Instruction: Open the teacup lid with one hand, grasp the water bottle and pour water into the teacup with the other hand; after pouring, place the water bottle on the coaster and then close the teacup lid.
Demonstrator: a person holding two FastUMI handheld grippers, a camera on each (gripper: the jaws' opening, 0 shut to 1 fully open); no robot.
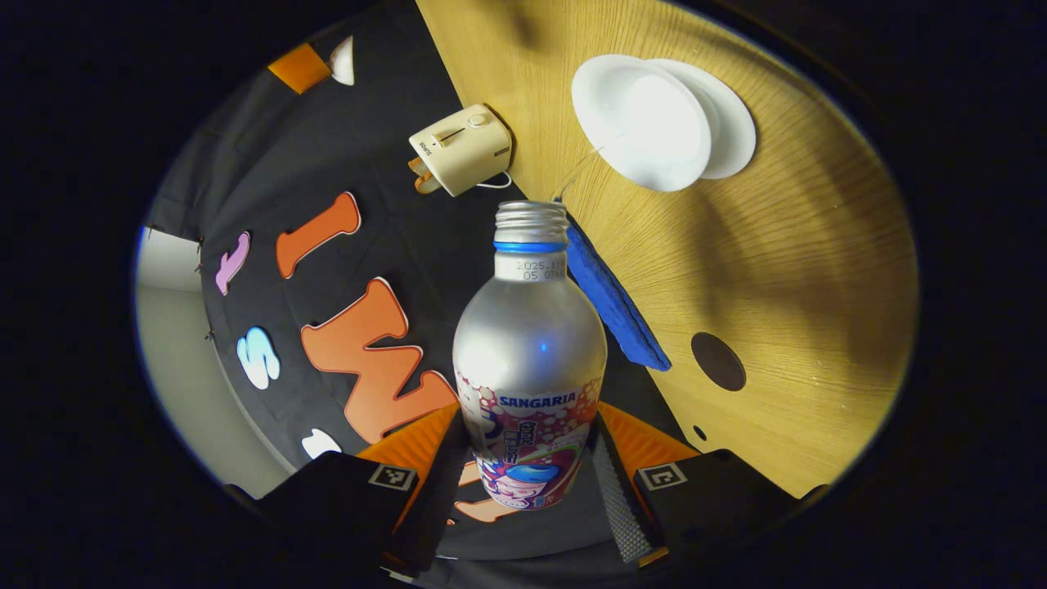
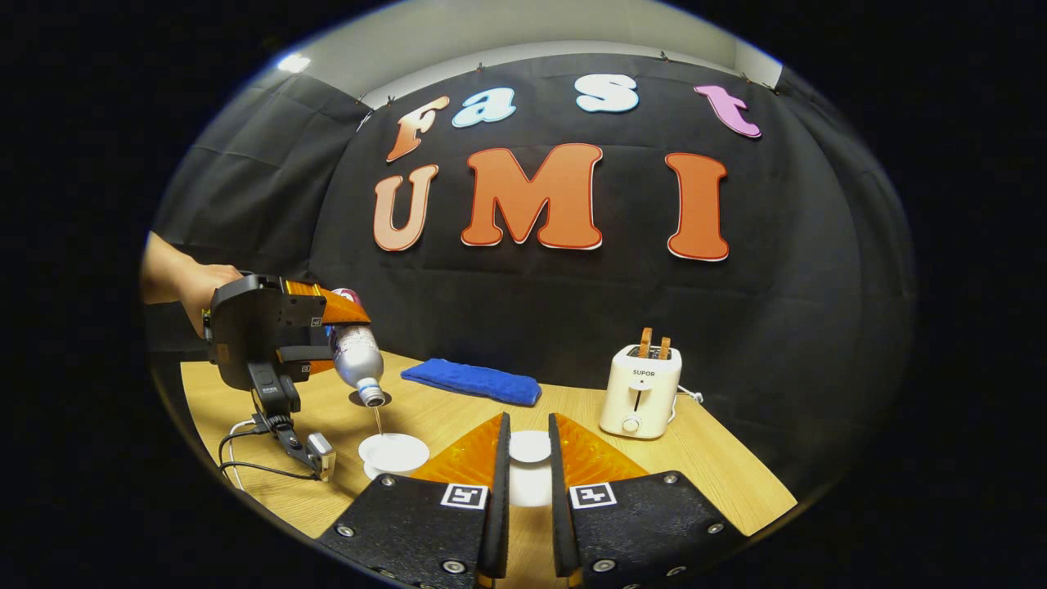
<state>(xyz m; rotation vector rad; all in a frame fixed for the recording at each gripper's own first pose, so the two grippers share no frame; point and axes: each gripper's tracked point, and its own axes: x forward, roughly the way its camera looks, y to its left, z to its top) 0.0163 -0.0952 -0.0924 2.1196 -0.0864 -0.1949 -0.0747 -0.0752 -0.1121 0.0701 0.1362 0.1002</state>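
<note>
My left gripper (image 1: 530,425) is shut on a silver water bottle (image 1: 530,343) with a printed label and no cap. In the right gripper view the left gripper (image 2: 327,327), held by a hand (image 2: 184,282), tips the water bottle (image 2: 358,360) mouth-down. A thin stream of water (image 2: 378,421) falls into the white teacup (image 2: 394,452). The teacup (image 1: 642,119) stands on a white saucer (image 1: 732,135). My right gripper (image 2: 527,419) is shut on the white teacup lid (image 2: 530,448), to the right of the cup. A round dark coaster (image 1: 718,361) lies on the wooden table (image 1: 802,270).
A folded blue cloth (image 2: 472,381) lies along the table's back edge, with a cream toaster (image 2: 640,391) at the back right. A cable with a small plug (image 2: 315,450) hangs from the left gripper just left of the cup.
</note>
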